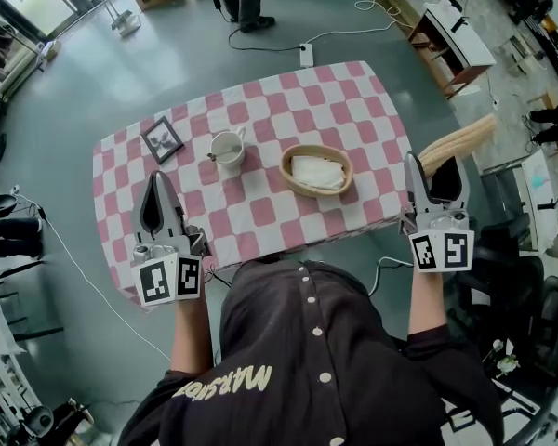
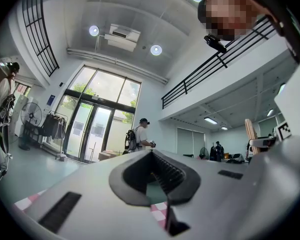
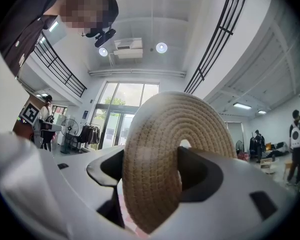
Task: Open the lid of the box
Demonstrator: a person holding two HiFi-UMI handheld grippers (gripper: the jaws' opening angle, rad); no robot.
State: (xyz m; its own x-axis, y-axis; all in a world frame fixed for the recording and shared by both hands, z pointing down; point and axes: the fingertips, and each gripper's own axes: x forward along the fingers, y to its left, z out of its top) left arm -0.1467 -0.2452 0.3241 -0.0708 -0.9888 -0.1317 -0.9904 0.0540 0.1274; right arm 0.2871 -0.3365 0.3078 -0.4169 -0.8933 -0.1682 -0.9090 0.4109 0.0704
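while the right hand-held gripper (image 1: 434, 165) clamps the woven lid (image 1: 465, 139) on edge, off the right side of the surface (image 1: 260, 110), the left hand-held gripper (image 1: 158, 179) rests closed and empty at the near edge. the box (image 1: 288, 161) sits uncovered mid-surface, cloth (image 1: 316, 170) inside. best lay the lid flat beside it, clear of the cup (image 1: 227, 150), before letting go.

The person's dark-shirted shoulders (image 1: 302, 342) cover the middle of the checked table's (image 1: 260, 110) near edge. The right gripper (image 1: 437, 177) hides the near end of the woven lid (image 1: 458, 147), which in the right gripper view fills the gap between the jaws and blocks most of what lies beyond. A white cloth (image 1: 316, 171) covers the inside of the basket (image 1: 298, 152), and the framed picture (image 1: 162, 139) near the table's far left corner is too small to read.
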